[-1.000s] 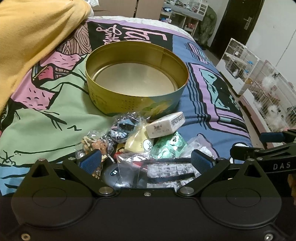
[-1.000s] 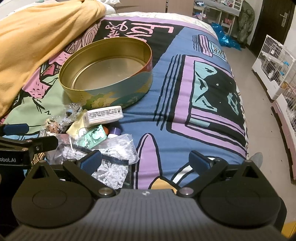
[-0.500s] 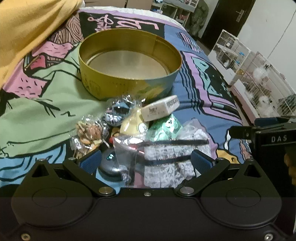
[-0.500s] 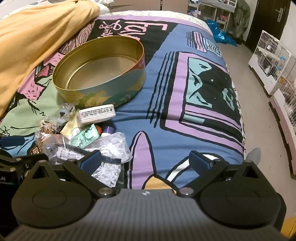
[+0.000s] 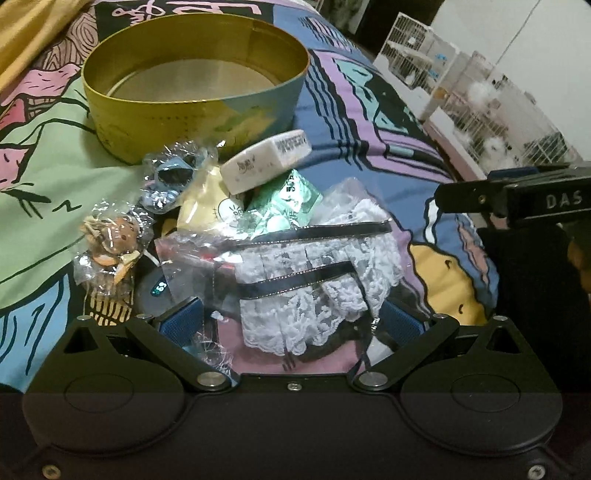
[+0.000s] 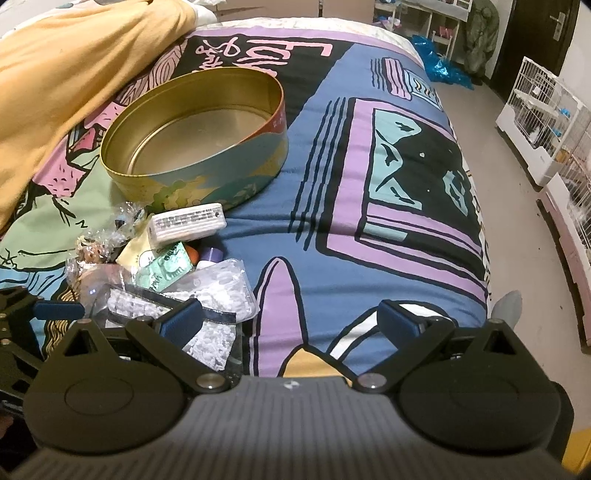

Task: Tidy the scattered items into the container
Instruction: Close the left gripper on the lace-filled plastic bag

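A round gold tin (image 5: 195, 90) (image 6: 192, 147) stands empty on the patterned bedspread. In front of it lies a heap: a white box (image 5: 266, 162) (image 6: 186, 223), a green foil packet (image 5: 291, 201) (image 6: 166, 267), a yellow pouch (image 5: 207, 206), two small wrapped trinkets (image 5: 110, 240), a dark round device (image 5: 151, 291) and a clear bag of white lace (image 5: 314, 280) (image 6: 214, 299). My left gripper (image 5: 291, 325) is open, low over the lace bag, its fingers on either side of the bag's near end. My right gripper (image 6: 291, 323) is open over bare bedspread, right of the heap.
An orange blanket (image 6: 66, 74) is bunched at the bed's far left. The bed's right edge drops to the floor, where white wire cages (image 6: 543, 110) stand along the wall. Shelves and a dark door (image 6: 535, 33) are at the far end.
My left gripper has dropped and moved forward onto the heap, so the lace bag now lies between its fingers. The right gripper has drifted slightly left. Nothing has been picked up.
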